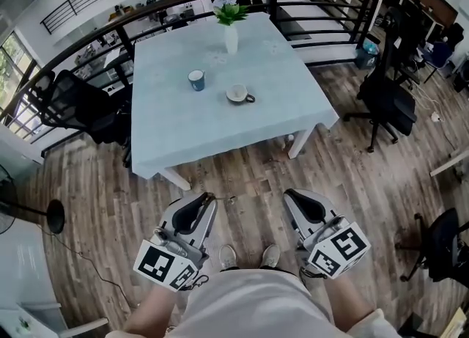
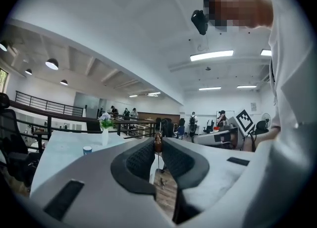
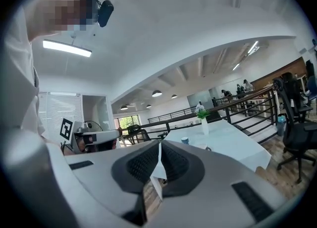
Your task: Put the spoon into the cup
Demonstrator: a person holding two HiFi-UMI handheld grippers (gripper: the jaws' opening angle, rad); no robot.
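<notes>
Left gripper (image 1: 208, 199): shut, pads together down to a hairline slit, nothing between them. Right gripper (image 1: 290, 196): likewise shut and empty. Both low over the wood floor (image 1: 249, 175), on the near side of the table (image 1: 168, 138), well apart from anything on it, tips aimed toward it.

On the table: blue cup (image 1: 196, 80), upright, left of a white dish (image 1: 236, 93), near it but not touching; vase (image 1: 231, 36) farther back. No sign of anything sticking out over the blue cup's rim. At the dish's right edge, a small dark piece, probably the spoon (image 1: 250, 98). Too small to be sure, and impossible to tell whether on the dish, in it, or just beside it.

As for progress: hard to settle. If a saucer, then spoon outside the blue cup, with fetching, carrying and dropping in all left. If in fact a low white cup, then spoon resting in it as the task wants, with empty grippers standing off to match. No telling which from here.

Heading, as judged: long axis roughly flat and across the table, running from the dish's rim out toward the right and slightly toward the near edge. Bowl end and handle end not distinguishable.
</notes>
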